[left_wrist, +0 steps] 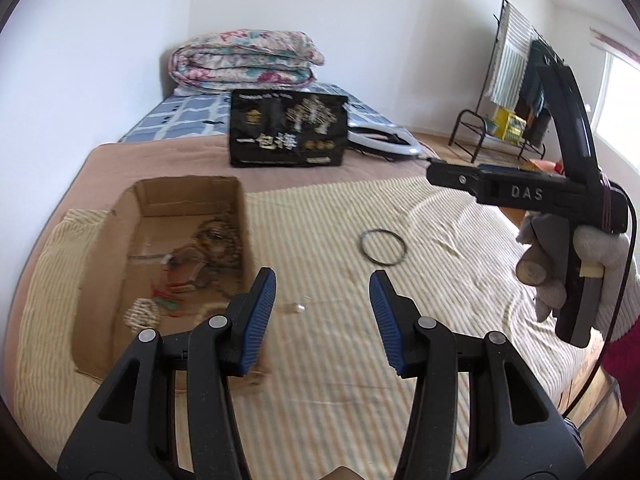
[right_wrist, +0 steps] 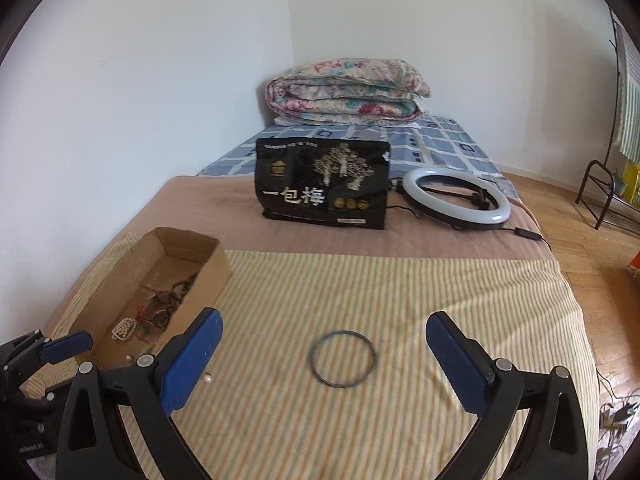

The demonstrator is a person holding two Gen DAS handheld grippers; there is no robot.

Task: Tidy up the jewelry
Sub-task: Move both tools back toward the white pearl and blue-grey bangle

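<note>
A thin dark bangle (right_wrist: 343,359) lies flat on the striped cloth, between and just ahead of my open right gripper (right_wrist: 324,356). It also shows in the left wrist view (left_wrist: 383,248). An open cardboard box (left_wrist: 132,216) at the left holds beaded jewelry (left_wrist: 218,242); the box also shows in the right wrist view (right_wrist: 208,268). A small pearl earring (left_wrist: 295,307) lies on the cloth just ahead of my open, empty left gripper (left_wrist: 322,300). The earring also shows in the right wrist view (right_wrist: 207,378).
A black snack bag (right_wrist: 322,182) stands behind the cloth, with a ring light (right_wrist: 456,196) beside it. A folded floral quilt (right_wrist: 346,92) sits at the bed's far end. A metal rack (left_wrist: 516,100) stands at the right. The striped cloth (right_wrist: 360,420) covers the near bed.
</note>
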